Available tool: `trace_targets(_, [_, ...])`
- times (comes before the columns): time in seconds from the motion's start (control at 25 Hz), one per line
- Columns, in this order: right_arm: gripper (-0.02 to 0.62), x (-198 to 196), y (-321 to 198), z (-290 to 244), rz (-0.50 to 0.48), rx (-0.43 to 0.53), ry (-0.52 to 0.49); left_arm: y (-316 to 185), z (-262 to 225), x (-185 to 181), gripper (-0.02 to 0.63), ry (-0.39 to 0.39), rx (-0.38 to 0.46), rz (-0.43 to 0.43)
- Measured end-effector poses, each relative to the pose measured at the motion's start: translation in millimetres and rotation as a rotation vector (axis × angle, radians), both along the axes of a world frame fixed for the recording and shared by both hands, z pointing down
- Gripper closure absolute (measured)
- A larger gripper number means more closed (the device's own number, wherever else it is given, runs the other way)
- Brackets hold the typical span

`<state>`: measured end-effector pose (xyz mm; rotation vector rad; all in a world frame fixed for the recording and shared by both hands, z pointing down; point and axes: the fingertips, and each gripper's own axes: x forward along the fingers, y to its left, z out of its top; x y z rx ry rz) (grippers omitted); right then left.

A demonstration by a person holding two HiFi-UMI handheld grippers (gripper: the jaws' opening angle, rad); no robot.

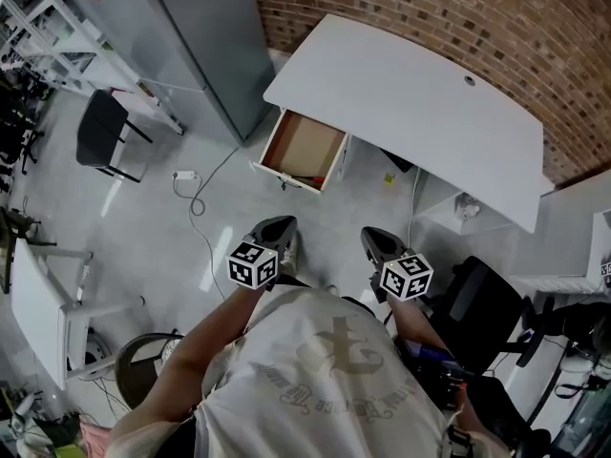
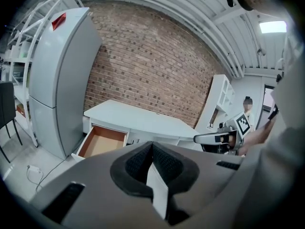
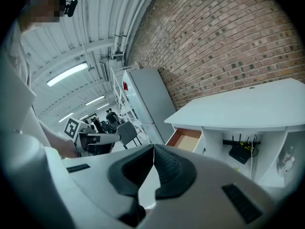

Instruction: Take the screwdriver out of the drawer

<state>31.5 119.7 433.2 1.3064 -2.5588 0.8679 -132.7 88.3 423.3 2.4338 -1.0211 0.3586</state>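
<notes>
— Left gripper [image 2: 152, 147]: jaws pressed together, nothing between the pads. Right gripper [image 3: 153, 150]?

— Same entry: jaws together, empty. In the head view both sit side by side in front of the person, pointing toward 12 o'clock, well apart from the drawer [image 1: 304, 141].

— Screwdriver located?

— Tentatively. The drawer stands pulled open under the desk's left end. A small dark-and-red item lies inside along its 6 o'clock wall, against the front panel. I read it as the screwdriver [image 1: 305, 177], but it is too small to confirm. Neither gripper view shows it; only the brown drawer bottom is visible there.

— Surroundings, working outward?

— White curved desk [image 1: 410, 93] runs from 12 to 2 o'clock of the grippers, with the brick wall [image 1: 430, 8] behind it. A grey refrigerator [image 1: 205, 36] stands at 10 o'clock of the drawer, near the desk's left end. A white cable [image 1: 191, 184] lies on the floor [image 1: 239, 208] at 8 o'clock of the drawer. A black chair [image 1: 100, 127] stands farther out at 9 o'clock.
</notes>
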Motion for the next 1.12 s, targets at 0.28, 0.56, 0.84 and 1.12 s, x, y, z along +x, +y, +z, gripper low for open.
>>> trace_targets(0.28, [0.572, -15.1, -27.4, 9.3, 0.011, -0.026, -0.004, -23.1, 12.3, -9.7, 0.584, -0.007, -0.035, 0.023])
trace_targets(0.56, [0.572, -20.7, -60.9, 11.0, 0.038, -0.032, -0.017, -58.8, 15.3, -9.7, 0.584, -0.016, -0.033, 0.069])
trace_targets(0.84, [0.572, -27.8, -94.0, 8.6, 0.09, -0.035, -0.018, -95.9, 11.6, -10.9, 0.584, -0.018, -0.026, 0.14])
trace_targets(1.12, [0.572, -41.5, -124.5, 12.8, 0.146, -0.037, -0.008, -132.6, 15.7, -19.2, 0.584, -0.013, -0.022, 0.213])
